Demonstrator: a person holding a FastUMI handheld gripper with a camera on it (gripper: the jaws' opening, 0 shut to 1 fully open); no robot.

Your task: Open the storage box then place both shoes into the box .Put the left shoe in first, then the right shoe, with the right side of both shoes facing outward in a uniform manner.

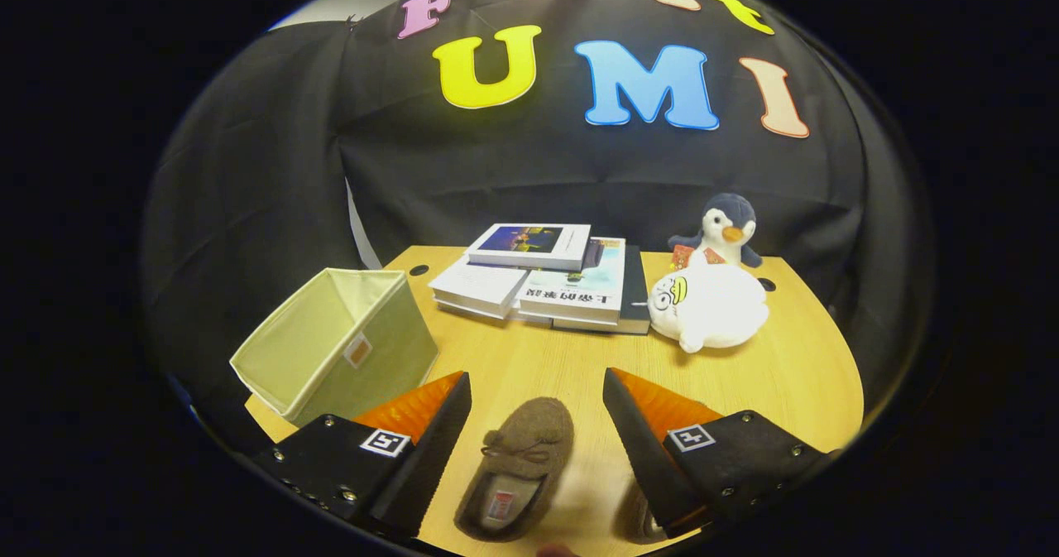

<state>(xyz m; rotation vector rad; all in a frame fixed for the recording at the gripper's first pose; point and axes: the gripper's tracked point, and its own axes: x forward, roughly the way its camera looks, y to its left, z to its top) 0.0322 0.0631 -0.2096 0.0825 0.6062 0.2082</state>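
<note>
A brown moccasin shoe (pixel 517 466) lies on the wooden table (pixel 794 375) between my two fingers, toe pointing away from me, touching neither finger. A second brown shoe (pixel 635 516) peeks out beside the right finger, mostly hidden by it. My gripper (pixel 536 390) hangs open above the table, fingers spread wide on either side of the first shoe. A pale green fabric storage box (pixel 339 346) stands just beyond the left finger, its top open and nothing visible inside.
Beyond the fingers at the back of the table lies a stack of books (pixel 542 280). To their right rest a white plush toy (pixel 710 307) and a penguin plush (pixel 726 228). The table's edge curves close on the right.
</note>
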